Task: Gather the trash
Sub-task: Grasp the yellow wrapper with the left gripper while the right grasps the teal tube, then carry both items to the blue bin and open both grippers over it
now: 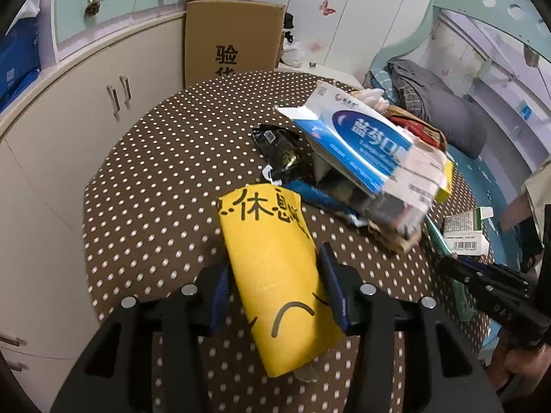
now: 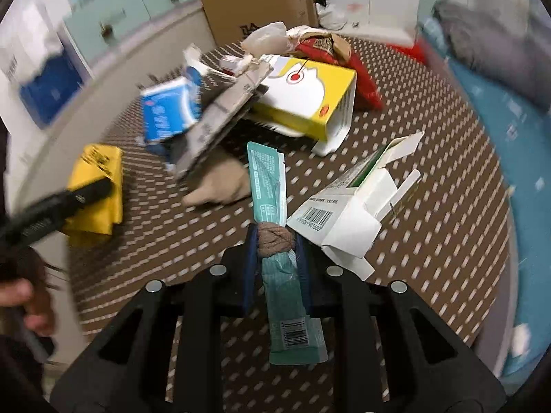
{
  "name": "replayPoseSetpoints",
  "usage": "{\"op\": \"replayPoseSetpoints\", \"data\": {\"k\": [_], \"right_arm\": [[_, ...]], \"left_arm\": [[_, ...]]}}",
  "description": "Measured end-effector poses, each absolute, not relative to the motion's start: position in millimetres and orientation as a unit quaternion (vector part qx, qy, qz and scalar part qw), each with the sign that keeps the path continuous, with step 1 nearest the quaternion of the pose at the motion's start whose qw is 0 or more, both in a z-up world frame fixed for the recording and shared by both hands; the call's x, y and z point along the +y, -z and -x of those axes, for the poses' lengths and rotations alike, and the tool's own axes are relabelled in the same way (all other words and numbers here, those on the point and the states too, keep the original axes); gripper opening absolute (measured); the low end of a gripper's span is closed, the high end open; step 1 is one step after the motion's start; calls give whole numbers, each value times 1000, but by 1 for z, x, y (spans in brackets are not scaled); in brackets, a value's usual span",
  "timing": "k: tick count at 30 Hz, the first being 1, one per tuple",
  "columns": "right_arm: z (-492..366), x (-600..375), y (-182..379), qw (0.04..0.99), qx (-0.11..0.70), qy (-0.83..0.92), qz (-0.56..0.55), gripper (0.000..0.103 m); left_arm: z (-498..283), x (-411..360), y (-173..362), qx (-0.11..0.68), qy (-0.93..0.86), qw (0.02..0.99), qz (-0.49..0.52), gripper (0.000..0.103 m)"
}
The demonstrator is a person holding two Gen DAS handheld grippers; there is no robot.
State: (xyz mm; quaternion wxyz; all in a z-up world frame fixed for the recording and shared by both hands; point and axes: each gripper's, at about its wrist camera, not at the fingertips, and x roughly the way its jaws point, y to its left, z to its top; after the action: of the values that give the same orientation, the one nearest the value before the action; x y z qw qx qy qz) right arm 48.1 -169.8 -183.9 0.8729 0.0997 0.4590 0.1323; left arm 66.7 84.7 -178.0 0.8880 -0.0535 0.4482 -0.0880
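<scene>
My left gripper (image 1: 275, 275) is shut on a yellow paper sleeve (image 1: 275, 275) with black characters, held above the brown polka-dot table (image 1: 155, 172). A heap of trash lies beyond it: a blue-and-white carton (image 1: 361, 144), black wrappers (image 1: 279, 148) and cardboard. My right gripper (image 2: 275, 241) is shut on a teal wrapper (image 2: 268, 179) together with a brown crumpled scrap (image 2: 275, 239). A white box with a barcode (image 2: 347, 210) lies just right of it. The yellow sleeve (image 2: 98, 186) and the left gripper (image 2: 89, 191) show at the left of the right wrist view.
A yellow-and-white box (image 2: 310, 96), a red bag (image 2: 365, 79) and a plastic bag (image 2: 265, 34) lie at the table's far side. A tall cardboard box (image 1: 234, 38) stands behind the table. Cabinets (image 1: 69, 120) are to the left, a bed (image 1: 447, 110) to the right.
</scene>
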Motion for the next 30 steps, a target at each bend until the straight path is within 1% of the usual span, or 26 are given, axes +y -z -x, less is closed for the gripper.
{"op": "replayPoseSetpoints", "data": {"k": [5,7,10,11,12,13,14,16,20,23,25,26,27,30], "right_arm": [[-28,-180,172,871,438,-159,-157,21],[-23,-183,167,873,436,-157,-150,21],[-31,-174,178,867,459,-153,-115,23],[-34,-170,182,867,467,-144,-97,27],[-33,-168,184,868,468,-142,-88,33],[-31,-167,183,870,464,-145,-87,52],[-24,-168,178,873,454,-151,-93,59],[-13,-169,171,876,447,-153,-94,59],[-13,-155,172,877,454,-145,-57,59],[-28,-144,184,872,470,-129,-35,39],[-32,-138,186,876,465,-124,-24,36],[-32,-133,187,879,461,-119,-10,33],[-33,-131,187,880,460,-118,0,21],[-27,-131,176,882,445,-152,-24,21]], "left_arm": [[-46,75,169,441,107,890,39,48],[-46,68,164,438,114,891,37,48],[-48,56,160,435,121,891,36,48],[-49,52,160,435,122,891,35,48],[-50,50,159,435,124,891,35,48],[-49,48,159,434,125,891,33,48],[-48,46,159,434,126,891,31,48],[-48,44,160,436,127,890,29,48],[-49,42,165,441,130,888,28,49],[-50,40,166,441,133,887,27,49],[-48,40,164,438,133,888,27,49],[-48,40,163,436,133,890,27,49],[-48,40,162,436,132,890,26,49],[-48,40,163,437,132,889,27,49]]}}
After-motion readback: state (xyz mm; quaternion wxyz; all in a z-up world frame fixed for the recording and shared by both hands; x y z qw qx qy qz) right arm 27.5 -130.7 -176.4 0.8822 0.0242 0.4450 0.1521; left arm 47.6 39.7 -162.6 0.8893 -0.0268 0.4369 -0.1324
